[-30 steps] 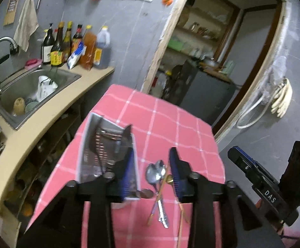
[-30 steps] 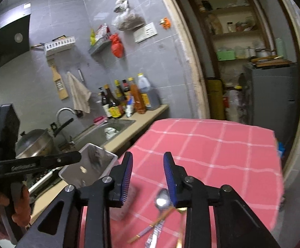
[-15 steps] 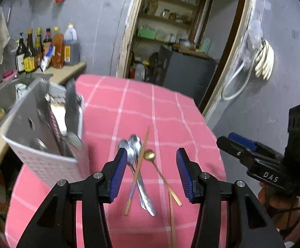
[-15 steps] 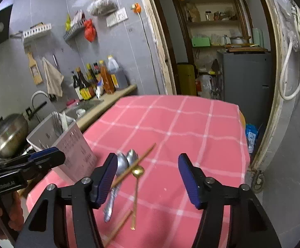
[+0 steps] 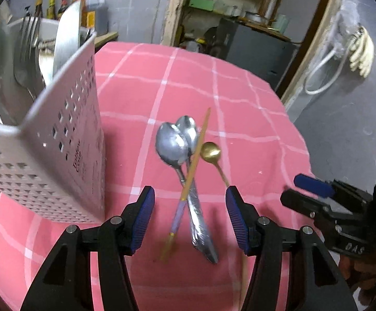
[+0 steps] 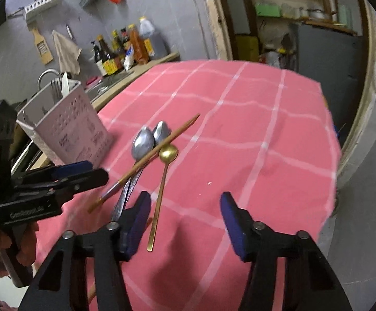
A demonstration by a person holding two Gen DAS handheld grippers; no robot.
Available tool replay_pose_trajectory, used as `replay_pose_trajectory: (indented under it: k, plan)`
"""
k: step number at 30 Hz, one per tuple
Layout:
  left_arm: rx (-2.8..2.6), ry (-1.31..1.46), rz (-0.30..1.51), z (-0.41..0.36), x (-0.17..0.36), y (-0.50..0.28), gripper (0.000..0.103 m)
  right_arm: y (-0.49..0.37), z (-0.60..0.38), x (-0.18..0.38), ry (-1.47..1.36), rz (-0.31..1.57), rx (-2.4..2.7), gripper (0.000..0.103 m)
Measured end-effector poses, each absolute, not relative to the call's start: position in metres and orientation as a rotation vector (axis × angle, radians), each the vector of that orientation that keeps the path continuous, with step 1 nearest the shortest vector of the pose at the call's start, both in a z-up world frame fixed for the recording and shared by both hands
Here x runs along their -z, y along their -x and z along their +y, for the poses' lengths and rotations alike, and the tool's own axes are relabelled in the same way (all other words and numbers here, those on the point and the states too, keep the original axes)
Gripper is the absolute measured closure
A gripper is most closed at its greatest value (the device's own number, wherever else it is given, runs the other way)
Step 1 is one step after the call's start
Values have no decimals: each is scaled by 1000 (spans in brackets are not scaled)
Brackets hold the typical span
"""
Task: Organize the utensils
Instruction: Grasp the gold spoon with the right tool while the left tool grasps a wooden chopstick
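Two silver spoons (image 5: 173,145) (image 6: 144,142), a gold spoon (image 5: 210,152) (image 6: 167,155) and a wooden chopstick (image 5: 194,163) (image 6: 159,150) lie crossed on the pink checked tablecloth (image 5: 239,103). A grey perforated utensil caddy (image 5: 66,160) (image 6: 76,132) stands left of them, holding forks and a knife. My left gripper (image 5: 189,216) is open, low over the spoon handles. My right gripper (image 6: 184,220) is open, just right of the gold spoon's handle. A second chopstick (image 5: 243,280) lies near the left gripper's right finger.
A counter with a sink, bottles (image 6: 125,49) and a tap lies left beyond the table. A doorway with shelves and a dark cabinet (image 5: 255,44) is behind. The table's right edge (image 6: 335,160) drops off to the floor.
Both grippers have come down and closer to the utensils and opened wider. The caddy now looms large at the left of the left wrist view.
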State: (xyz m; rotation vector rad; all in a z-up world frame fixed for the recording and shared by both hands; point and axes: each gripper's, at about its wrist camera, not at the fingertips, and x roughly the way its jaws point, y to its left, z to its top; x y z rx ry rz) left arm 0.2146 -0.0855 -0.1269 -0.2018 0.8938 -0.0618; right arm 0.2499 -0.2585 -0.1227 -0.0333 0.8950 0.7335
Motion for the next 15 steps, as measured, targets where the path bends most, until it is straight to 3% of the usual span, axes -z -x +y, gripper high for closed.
replay_pose_trajectory:
  k: [8, 15]
  plan:
    - [45, 232, 903, -82, 133, -232, 53, -267, -233, 137, 49, 944, -795, 71]
    - [59, 207, 890, -89, 132, -237, 54, -273, -219, 152, 84, 984, -822, 77]
